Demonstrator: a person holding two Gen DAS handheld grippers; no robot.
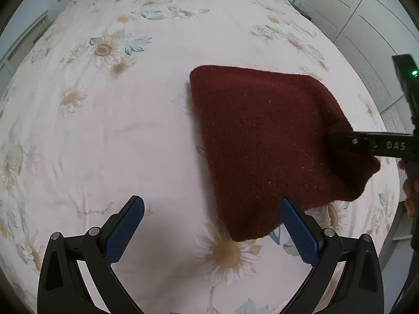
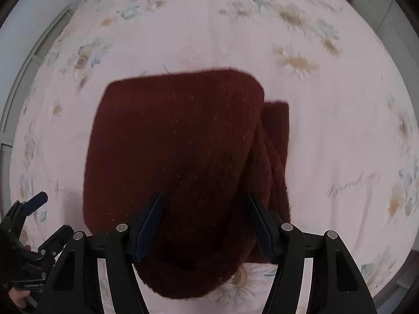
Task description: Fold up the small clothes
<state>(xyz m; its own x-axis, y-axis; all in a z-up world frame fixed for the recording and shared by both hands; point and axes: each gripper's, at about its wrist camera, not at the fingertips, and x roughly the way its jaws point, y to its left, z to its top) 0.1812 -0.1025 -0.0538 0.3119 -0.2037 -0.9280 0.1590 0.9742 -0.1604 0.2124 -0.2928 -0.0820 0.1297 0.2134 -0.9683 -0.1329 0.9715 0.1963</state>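
Note:
A dark red knitted garment (image 1: 264, 141) lies folded on the flowered bed sheet (image 1: 125, 120), right of centre in the left wrist view. My left gripper (image 1: 212, 225) is open and empty, just left of the garment's near corner. In the right wrist view the garment (image 2: 178, 157) fills the middle, one layer doubled over another at its right side. My right gripper (image 2: 205, 225) is open, its fingers spread above the garment's near end; I cannot tell if they touch it. The right gripper also shows in the left wrist view (image 1: 340, 138), over the garment's right edge.
The bed sheet (image 2: 327, 120) spreads wide on all sides of the garment. White wardrobe doors (image 1: 366, 26) stand past the bed's right edge. The left gripper shows at the lower left of the right wrist view (image 2: 31, 209).

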